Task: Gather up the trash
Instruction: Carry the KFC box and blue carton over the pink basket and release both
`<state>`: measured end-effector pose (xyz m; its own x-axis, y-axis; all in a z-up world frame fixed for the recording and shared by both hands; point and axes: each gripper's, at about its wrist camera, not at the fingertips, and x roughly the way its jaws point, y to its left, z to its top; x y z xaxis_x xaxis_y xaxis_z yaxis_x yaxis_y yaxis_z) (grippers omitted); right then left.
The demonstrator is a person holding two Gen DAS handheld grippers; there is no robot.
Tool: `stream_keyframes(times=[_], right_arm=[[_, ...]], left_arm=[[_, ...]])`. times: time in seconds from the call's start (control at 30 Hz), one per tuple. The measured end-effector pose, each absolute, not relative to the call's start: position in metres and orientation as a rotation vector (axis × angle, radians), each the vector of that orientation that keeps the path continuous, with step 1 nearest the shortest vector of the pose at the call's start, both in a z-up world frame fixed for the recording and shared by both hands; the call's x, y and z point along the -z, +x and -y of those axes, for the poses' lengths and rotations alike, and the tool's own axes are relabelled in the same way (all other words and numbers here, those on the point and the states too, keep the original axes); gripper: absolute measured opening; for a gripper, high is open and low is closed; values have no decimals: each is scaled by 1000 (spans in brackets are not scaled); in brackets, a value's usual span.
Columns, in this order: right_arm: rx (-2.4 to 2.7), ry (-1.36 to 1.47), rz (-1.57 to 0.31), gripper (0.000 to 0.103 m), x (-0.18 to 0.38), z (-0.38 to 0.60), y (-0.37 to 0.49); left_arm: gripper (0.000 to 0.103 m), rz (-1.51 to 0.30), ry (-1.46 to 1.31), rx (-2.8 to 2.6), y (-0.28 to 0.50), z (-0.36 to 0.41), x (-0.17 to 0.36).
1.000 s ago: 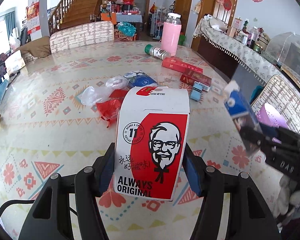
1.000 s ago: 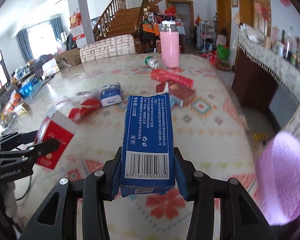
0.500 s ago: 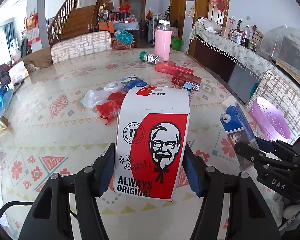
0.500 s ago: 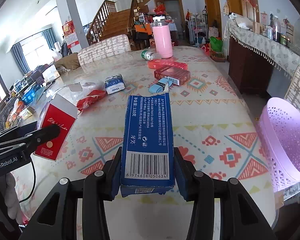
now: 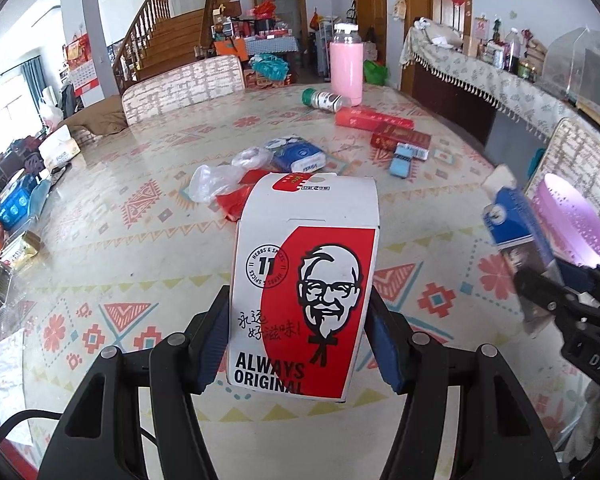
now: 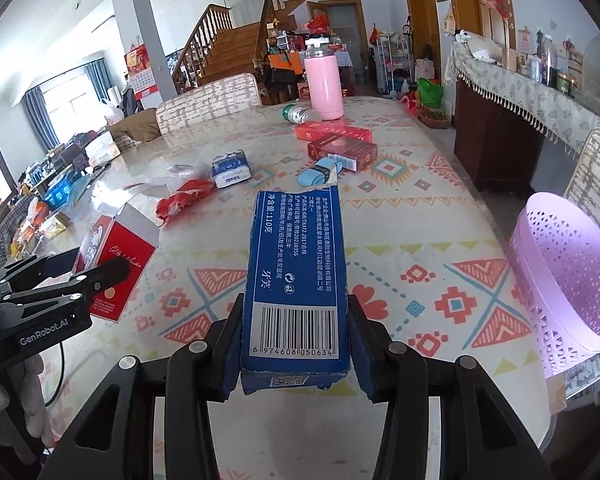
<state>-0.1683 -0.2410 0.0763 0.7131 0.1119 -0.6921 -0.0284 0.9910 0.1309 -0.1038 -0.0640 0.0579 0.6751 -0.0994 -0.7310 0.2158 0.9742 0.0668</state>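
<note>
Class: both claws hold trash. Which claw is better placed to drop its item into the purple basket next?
Right claw: its blue box is beside the purple basket; the left claw with the KFC box is farther away.

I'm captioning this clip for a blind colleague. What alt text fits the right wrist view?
The right gripper holds a blue box above a patterned table, with a pink basket to the right past the table edge. At left, the left gripper holds a red and white carton; wrappers, boxes and a pink bottle lie beyond.
</note>
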Motion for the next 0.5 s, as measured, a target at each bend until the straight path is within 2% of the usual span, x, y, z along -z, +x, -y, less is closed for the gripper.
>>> stream_keyframes(times=[0.5], right_arm=[[-49,173,-751,49,-71,276,-162]], left_arm=[[62,-842,207,202,-90,95,-54]])
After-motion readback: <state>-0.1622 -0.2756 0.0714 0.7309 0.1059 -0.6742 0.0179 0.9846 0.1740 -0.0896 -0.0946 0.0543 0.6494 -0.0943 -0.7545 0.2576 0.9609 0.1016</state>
